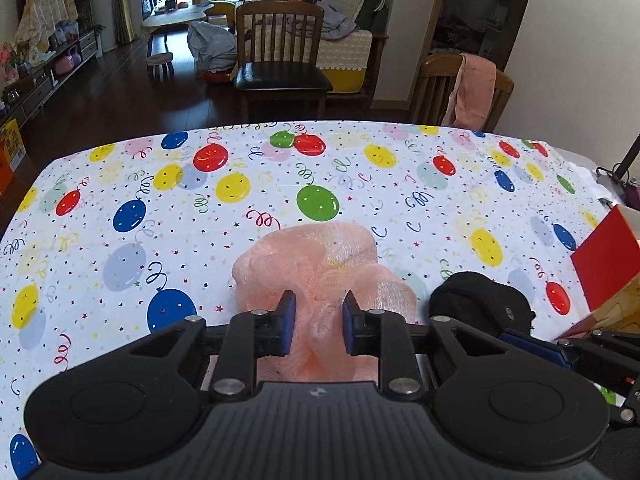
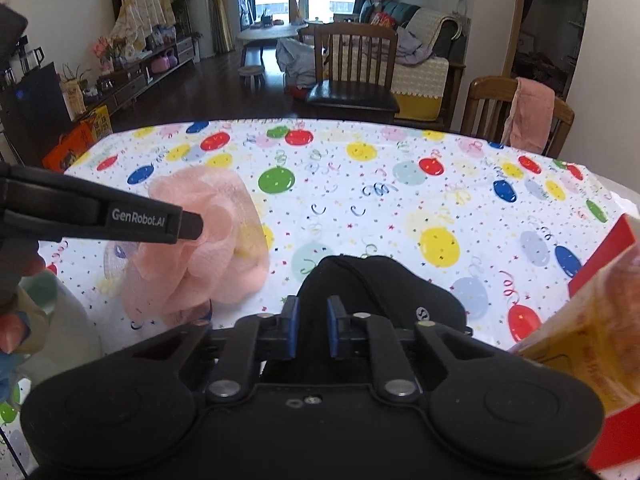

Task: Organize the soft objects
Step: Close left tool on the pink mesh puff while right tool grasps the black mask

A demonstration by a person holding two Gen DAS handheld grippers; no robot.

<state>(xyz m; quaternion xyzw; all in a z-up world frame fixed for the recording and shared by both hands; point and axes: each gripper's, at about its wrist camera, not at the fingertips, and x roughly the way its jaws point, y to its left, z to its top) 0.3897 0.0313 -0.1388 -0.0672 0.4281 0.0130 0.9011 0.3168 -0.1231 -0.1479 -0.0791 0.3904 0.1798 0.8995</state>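
The left hand-held gripper (image 1: 319, 312) tilts downward, its blue pads (image 1: 289, 322) squeezed onto a fold of peach mesh sponge (image 1: 320, 264). Just beside it, the right hand-held gripper (image 2: 313, 322) pinches a black fabric pouch (image 2: 380, 292).

My left tongs (image 1: 319, 320) pinch a fold of the peach mesh sponge (image 1: 320, 264), blue pads (image 1: 289, 326) pressed into it from both sides. The sponge rests on the balloon-print surface (image 1: 160, 208). Just right of it lies a black soft pouch (image 1: 480, 300), and a red box (image 1: 608, 260) stands at the right edge.
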